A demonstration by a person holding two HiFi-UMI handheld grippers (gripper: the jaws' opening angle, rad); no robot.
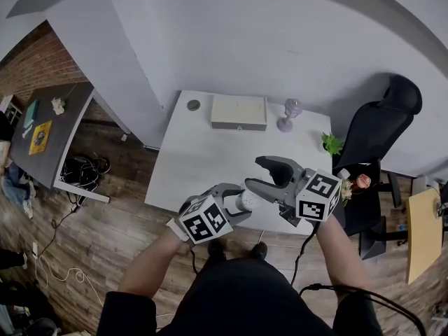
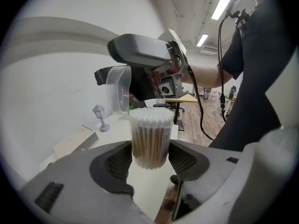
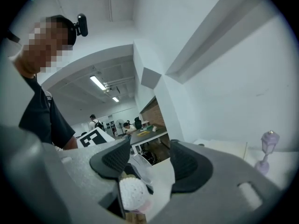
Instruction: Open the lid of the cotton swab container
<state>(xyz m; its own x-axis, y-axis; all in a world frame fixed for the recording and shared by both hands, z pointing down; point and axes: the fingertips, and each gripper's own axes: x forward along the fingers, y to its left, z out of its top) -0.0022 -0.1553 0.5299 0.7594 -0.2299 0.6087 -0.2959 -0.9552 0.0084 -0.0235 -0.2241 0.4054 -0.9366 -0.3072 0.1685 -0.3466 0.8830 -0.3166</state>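
Low in the middle of the head view, over the near edge of the white table (image 1: 203, 159), the left gripper (image 1: 236, 205) clamps the cotton swab container (image 2: 149, 143), swab tips bare. Just right, the right gripper (image 1: 255, 174) pinches the clear lid (image 2: 117, 88), apart from the container.

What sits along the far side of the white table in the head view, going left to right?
round grey disc → flat beige box → small purple lantern figurine → green plant
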